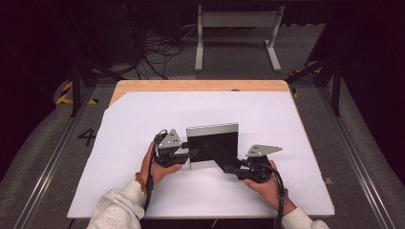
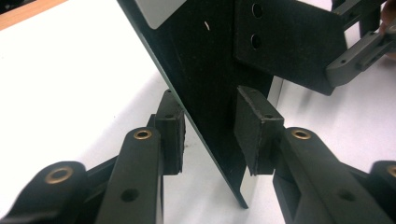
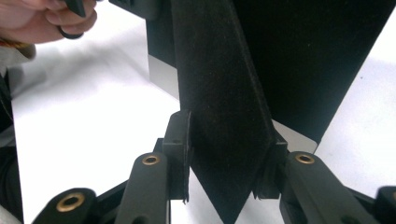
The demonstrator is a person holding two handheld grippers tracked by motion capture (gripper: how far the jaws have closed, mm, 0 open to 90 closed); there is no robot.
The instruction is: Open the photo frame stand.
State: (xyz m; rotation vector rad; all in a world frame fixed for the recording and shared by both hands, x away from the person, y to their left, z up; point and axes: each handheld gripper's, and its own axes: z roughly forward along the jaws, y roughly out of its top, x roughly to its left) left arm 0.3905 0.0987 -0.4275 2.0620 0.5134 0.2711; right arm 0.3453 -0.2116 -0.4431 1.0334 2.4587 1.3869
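A black picture frame (image 1: 212, 138) with a silver border stands tilted on the white sheet (image 1: 143, 143), its back toward me. Its black stand leg (image 1: 217, 150) is swung out toward the lower right. My left gripper (image 1: 191, 153) is at the frame's left edge. In the left gripper view the panel (image 2: 205, 70) runs slantwise between the jaws, and the left gripper (image 2: 210, 126) has both pad tips touching it. My right gripper (image 1: 228, 166) is shut on the stand leg (image 3: 224, 116), with a pad pressed on each side of the right gripper (image 3: 229, 149) grip.
The white sheet covers most of a wooden table (image 1: 200, 86), leaving a bare strip at the far edge. Beyond the table, a white metal stand (image 1: 236, 28) and loose cables (image 1: 157, 50) are on the floor. Metal rails (image 1: 47, 157) run along both sides.
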